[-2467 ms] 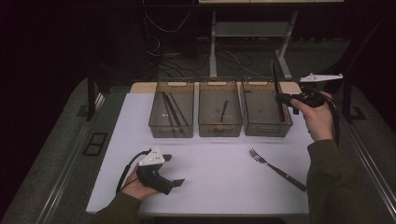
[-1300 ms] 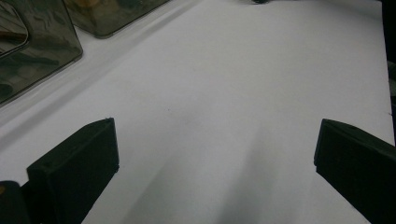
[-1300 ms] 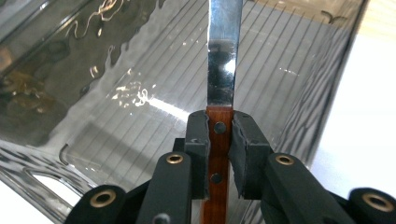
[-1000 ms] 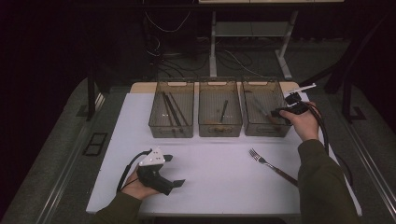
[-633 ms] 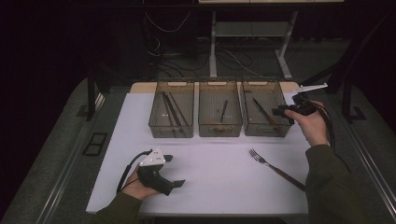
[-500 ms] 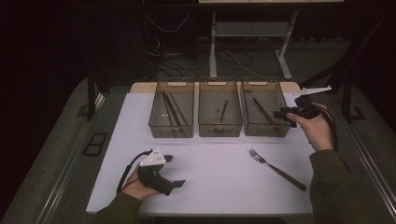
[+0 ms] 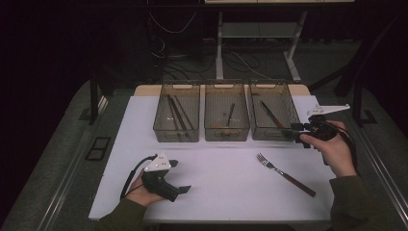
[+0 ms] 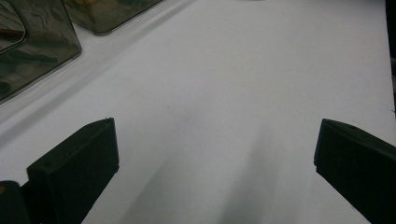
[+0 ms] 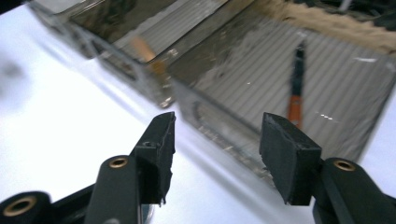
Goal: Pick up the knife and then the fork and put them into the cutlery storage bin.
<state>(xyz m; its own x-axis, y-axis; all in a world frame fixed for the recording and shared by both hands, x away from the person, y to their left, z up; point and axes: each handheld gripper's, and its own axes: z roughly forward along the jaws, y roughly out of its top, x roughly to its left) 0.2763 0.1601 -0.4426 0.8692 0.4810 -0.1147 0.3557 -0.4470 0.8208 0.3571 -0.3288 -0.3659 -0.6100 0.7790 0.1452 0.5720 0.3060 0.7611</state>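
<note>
Right gripper (image 7: 294,131) hangs empty beside the right bin (image 7: 269,111), jaws apart; a knife (image 7: 271,113) already lies inside it. We judge sorting mostly done: only the fork (image 7: 285,174) remains on the table (image 7: 221,192), near us. Left gripper (image 7: 180,188) rests there, jaws wide.

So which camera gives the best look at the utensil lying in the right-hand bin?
The right gripper view: the utensil lies close, its orange handle and dark blade clear. The high view shows it small and dim in the bin.
</note>
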